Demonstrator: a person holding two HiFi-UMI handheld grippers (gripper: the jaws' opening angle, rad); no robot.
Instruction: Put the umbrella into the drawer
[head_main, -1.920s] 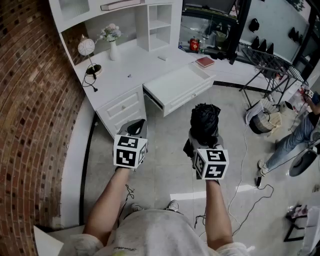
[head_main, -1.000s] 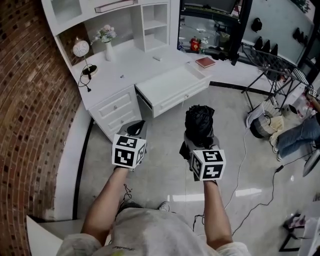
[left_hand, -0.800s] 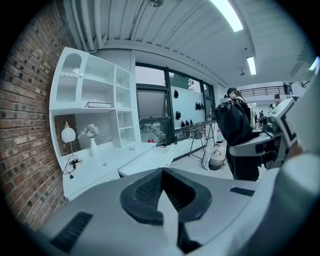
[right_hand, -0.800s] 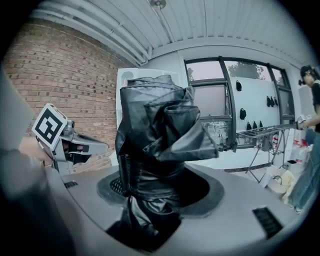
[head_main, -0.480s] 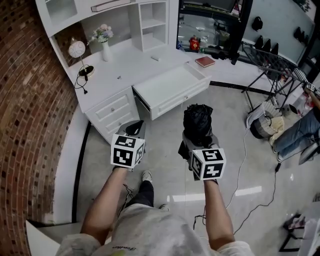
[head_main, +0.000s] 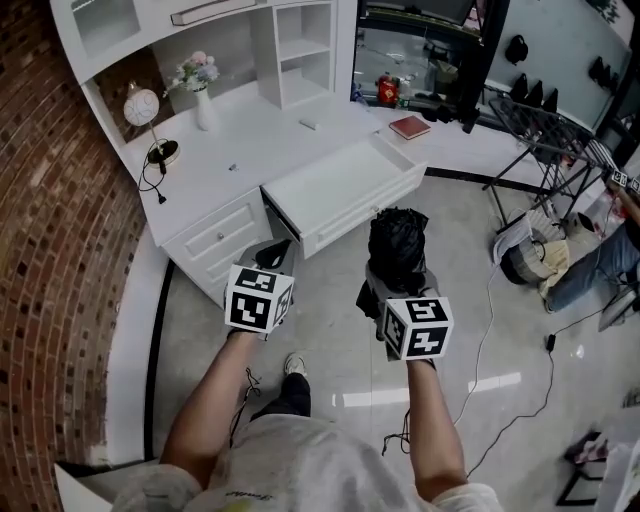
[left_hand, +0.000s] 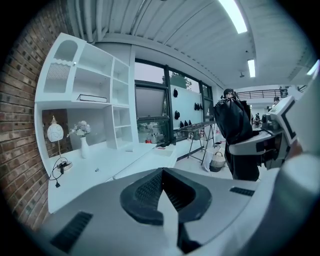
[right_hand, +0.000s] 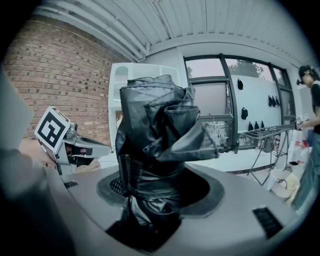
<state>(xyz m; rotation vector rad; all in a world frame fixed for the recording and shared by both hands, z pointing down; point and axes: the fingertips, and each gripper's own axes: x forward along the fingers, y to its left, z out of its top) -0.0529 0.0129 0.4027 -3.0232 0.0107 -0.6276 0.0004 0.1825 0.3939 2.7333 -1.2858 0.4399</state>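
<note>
A folded black umbrella (head_main: 398, 248) stands upright in my right gripper (head_main: 397, 278), whose jaws are shut on its lower part; in the right gripper view the umbrella (right_hand: 157, 145) fills the middle. My left gripper (head_main: 270, 262) is held beside it, jaws closed together with nothing between them (left_hand: 162, 195). The open white drawer (head_main: 335, 190) juts out of the white desk (head_main: 240, 140) ahead of both grippers, and its inside looks bare. The umbrella (left_hand: 234, 127) also shows at the right of the left gripper view.
On the desk stand a round lamp (head_main: 143, 108), a vase of flowers (head_main: 197, 82) and shelves (head_main: 290, 50). A brick wall (head_main: 50, 250) curves along the left. A red book (head_main: 410, 126), a drying rack (head_main: 545, 135), a basket (head_main: 530, 258) and floor cables (head_main: 490, 330) lie to the right.
The desk and open drawer have shifted slightly in the head view as the person steps; a shoe now shows below. Both grippers keep their pose and the umbrella stays held.
</note>
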